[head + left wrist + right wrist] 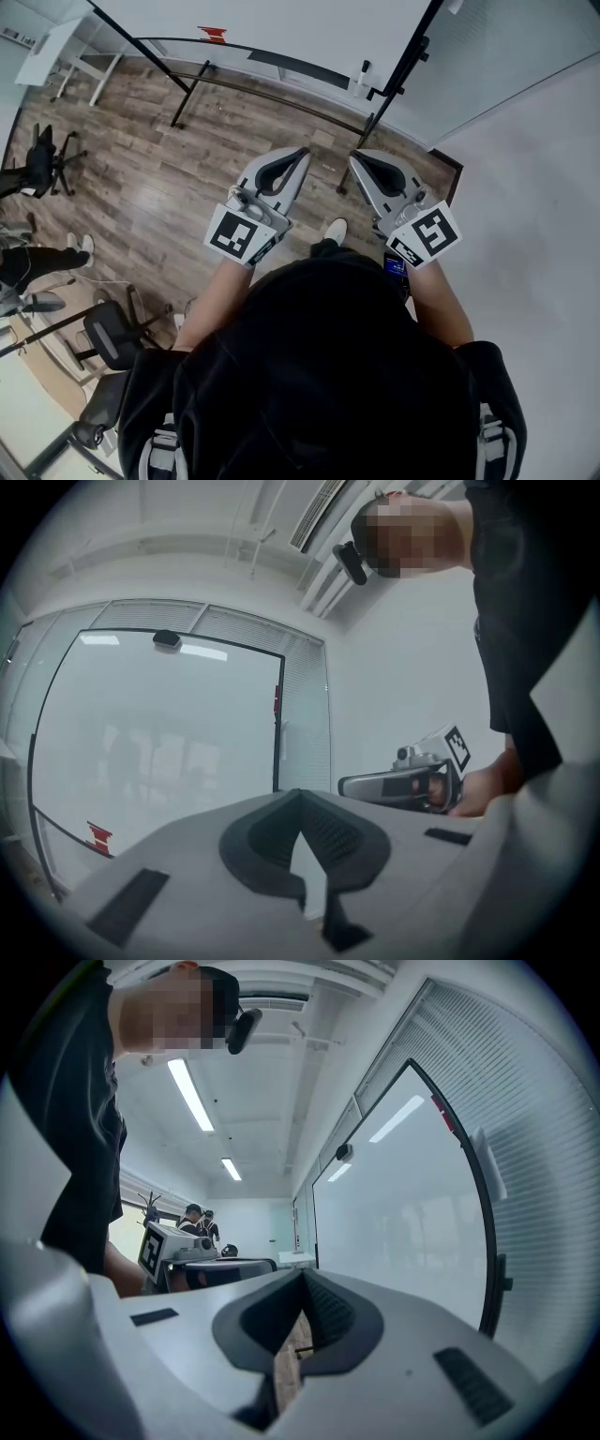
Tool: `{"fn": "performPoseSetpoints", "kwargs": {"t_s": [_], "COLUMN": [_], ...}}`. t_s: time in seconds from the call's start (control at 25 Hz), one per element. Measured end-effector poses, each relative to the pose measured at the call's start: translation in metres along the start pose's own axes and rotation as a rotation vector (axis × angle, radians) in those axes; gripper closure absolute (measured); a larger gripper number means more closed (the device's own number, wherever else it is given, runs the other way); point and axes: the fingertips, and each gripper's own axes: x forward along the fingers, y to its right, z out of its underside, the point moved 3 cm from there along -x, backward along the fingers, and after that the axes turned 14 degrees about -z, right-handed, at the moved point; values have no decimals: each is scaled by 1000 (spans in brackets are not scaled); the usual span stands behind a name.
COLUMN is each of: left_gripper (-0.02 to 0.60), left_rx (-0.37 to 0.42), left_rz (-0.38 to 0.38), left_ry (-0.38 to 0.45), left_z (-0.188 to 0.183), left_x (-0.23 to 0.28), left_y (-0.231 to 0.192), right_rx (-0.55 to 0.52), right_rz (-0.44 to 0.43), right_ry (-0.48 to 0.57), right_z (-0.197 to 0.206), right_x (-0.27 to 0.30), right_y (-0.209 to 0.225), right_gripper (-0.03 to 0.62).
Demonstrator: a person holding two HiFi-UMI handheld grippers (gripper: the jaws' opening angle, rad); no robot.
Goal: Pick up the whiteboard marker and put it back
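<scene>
A whiteboard (281,23) on a black wheeled stand stands ahead of me on the wood floor. It also fills the left gripper view (159,752) and the right gripper view (403,1213). A small white thing with a dark top (362,77) stands at its lower right edge; I cannot tell whether it is the marker. A red item (212,35) sticks on the board. My left gripper (302,152) (300,794) and right gripper (354,159) (302,1274) are held level side by side, short of the board. Both are shut with nothing in them.
Office chairs (47,159) (108,342) and a seated person's legs (37,258) are at the left. A white desk (56,52) stands at the far left corner. A pale wall (534,234) runs along the right. Two people (197,1222) stand far off.
</scene>
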Motion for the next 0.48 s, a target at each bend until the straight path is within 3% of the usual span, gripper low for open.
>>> {"fn": "performPoseSetpoints", "kwargs": {"t_s": [0.48], "left_gripper": [578], "left_rx": [19], "left_rz": [25], "left_ry": [8], "left_z": [3], "left_x": [73], "left_y": [10], "right_rx": [0], "right_rz": [-26], "right_ry": [-7], "right_z": [12], "right_x": [-14], "right_y": [70], "right_gripper": [600]}}
